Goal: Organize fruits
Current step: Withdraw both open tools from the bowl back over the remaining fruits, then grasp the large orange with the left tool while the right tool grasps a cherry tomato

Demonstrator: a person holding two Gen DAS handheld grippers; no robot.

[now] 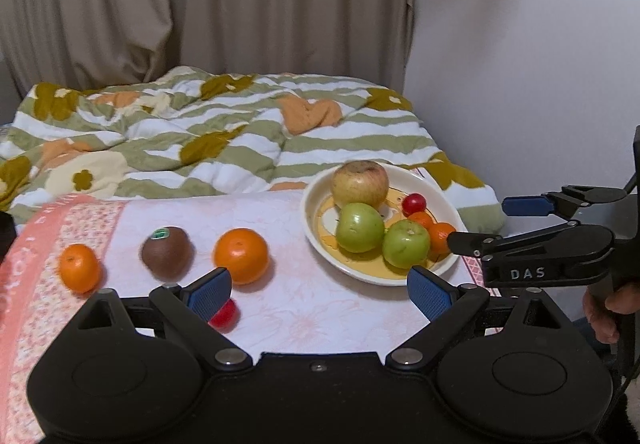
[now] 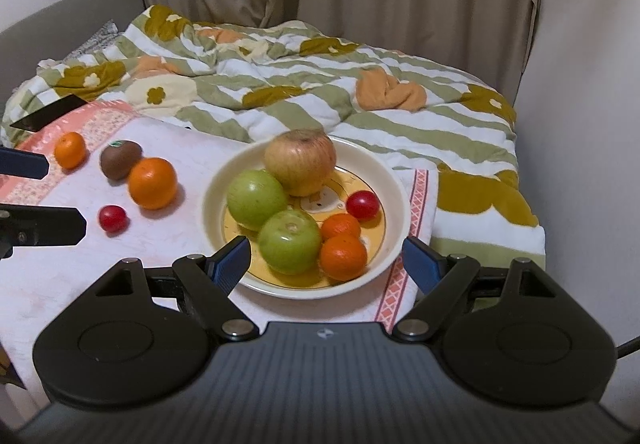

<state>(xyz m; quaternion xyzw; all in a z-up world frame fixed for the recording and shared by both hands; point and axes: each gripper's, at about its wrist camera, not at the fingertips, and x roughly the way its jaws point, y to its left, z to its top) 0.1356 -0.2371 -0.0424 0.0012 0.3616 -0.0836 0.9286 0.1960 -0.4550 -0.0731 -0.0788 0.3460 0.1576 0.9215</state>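
Note:
A cream plate (image 1: 444,200) (image 2: 396,180) on the pink cloth holds a yellow-red apple (image 2: 301,162), two green apples (image 2: 258,198), two small mandarins (image 2: 343,257) and a cherry tomato (image 2: 362,205). Loose on the cloth to its left lie an orange (image 1: 241,255), a kiwi (image 1: 166,253), a small mandarin (image 1: 79,267) and a cherry tomato (image 1: 224,313). My left gripper (image 1: 320,290) is open and empty above the cloth, its left finger just over that tomato. My right gripper (image 2: 326,262) is open and empty over the plate's near rim.
The pink cloth (image 1: 304,304) covers a small table in front of a bed with a striped floral quilt (image 1: 224,132). Curtains and a white wall stand behind. A dark flat object (image 2: 50,112) lies at the cloth's far left corner.

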